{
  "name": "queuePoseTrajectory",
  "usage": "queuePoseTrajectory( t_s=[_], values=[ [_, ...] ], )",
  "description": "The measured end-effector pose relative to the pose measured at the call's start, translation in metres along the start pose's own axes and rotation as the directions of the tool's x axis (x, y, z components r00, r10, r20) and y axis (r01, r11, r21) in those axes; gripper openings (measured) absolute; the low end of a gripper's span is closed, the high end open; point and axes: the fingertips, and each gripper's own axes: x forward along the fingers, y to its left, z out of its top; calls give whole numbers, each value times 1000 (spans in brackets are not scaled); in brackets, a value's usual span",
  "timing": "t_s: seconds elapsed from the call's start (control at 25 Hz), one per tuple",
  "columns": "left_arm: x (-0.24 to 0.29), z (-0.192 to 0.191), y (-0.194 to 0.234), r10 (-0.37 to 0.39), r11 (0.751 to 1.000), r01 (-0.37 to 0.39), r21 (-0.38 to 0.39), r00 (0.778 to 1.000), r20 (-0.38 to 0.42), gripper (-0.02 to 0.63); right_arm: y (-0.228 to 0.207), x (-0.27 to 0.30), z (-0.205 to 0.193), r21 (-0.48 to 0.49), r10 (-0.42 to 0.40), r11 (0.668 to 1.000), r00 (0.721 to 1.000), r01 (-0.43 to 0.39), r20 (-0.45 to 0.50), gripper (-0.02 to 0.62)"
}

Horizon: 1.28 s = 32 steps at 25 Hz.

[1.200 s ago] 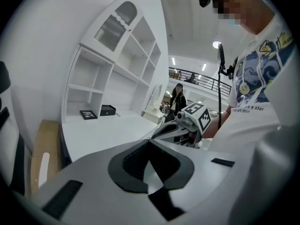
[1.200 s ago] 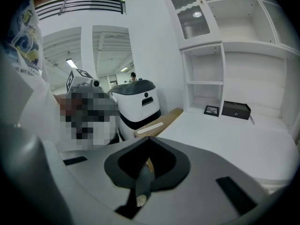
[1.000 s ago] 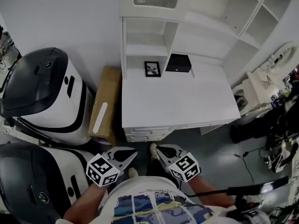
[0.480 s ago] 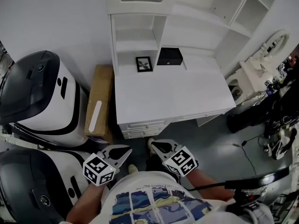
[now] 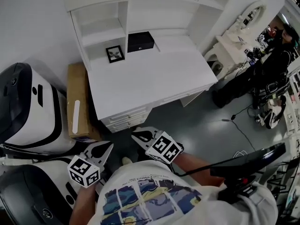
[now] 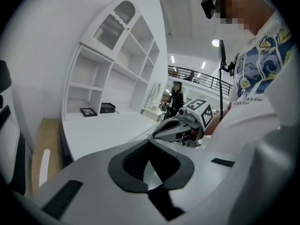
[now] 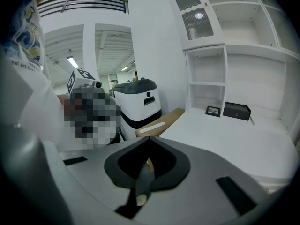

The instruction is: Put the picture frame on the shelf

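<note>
A small black picture frame (image 5: 115, 54) stands on the white desk (image 5: 154, 76) at its back left, under the lowest shelf (image 5: 101, 32) of the white hutch; it shows small in the left gripper view (image 6: 88, 111) and the right gripper view (image 7: 213, 110). My left gripper (image 5: 108, 146) is held low, close to my body, well short of the desk, jaws shut and empty. My right gripper (image 5: 134, 136) hangs beside it, also shut with nothing held.
A black box (image 5: 140, 41) sits on the desk right of the frame. A cardboard box (image 5: 77, 104) leans left of the desk, beside white-and-black machines (image 5: 26, 109). A person in dark clothes (image 5: 262, 67) stands at the right near a white dresser (image 5: 232, 48).
The head view has swung: desk and hutch have shifted left and tilted, and the person at right has come into sight. Both grippers stay shut, drifting slightly left in the picture.
</note>
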Motion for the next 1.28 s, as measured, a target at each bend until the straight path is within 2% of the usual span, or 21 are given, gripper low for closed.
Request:
queuePoseTrajectory(
  t_s=[1.28],
  values=[
    [-6,-2,18,2,1000,-2,-18,1000,-6,12,2,20,7,-11,19,1000,1000,-19,-19,25]
  ],
)
